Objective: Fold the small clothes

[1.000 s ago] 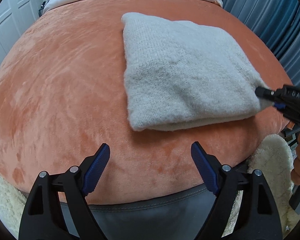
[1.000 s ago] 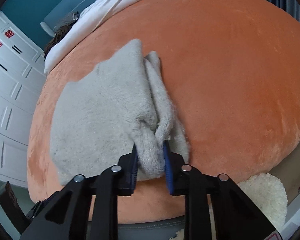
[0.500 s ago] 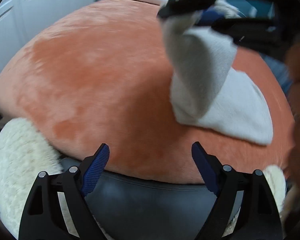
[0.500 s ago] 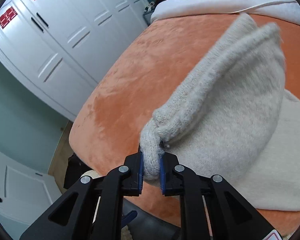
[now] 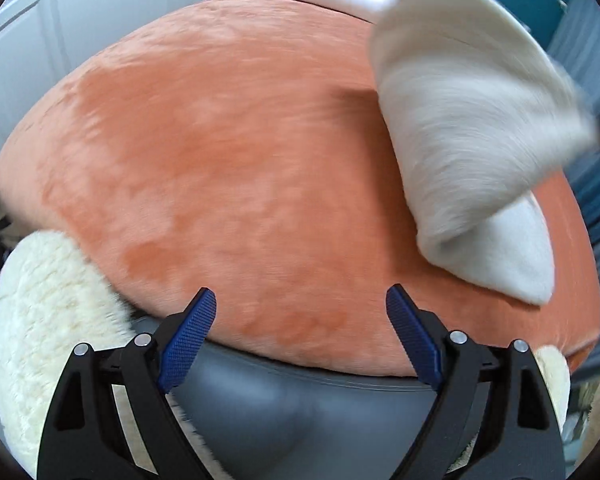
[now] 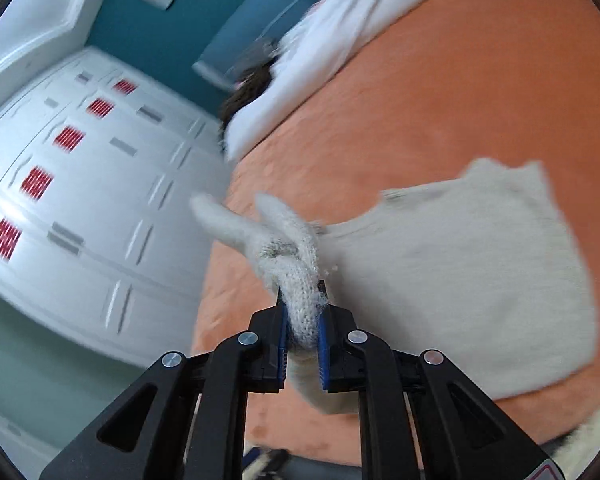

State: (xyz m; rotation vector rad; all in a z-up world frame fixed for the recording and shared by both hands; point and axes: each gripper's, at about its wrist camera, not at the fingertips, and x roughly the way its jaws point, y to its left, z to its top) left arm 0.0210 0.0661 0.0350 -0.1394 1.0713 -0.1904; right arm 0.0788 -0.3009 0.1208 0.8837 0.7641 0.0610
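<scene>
Pinching knit garment (image 6: 460, 280) corner, right hand-held gripper (image 6: 302, 320); lifted fold slanting up-right; left hand-held gripper (image 5: 300, 332) wide, empty.

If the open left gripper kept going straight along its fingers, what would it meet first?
Probably the orange plush blanket; nothing lies between the left gripper and it. The cream knitted garment hangs off to the right.

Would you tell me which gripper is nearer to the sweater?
Right. The right gripper is shut on a bunched corner of the sweater, lifting it. The left gripper is open and empty, apart from it over the blanket's near edge.
</scene>
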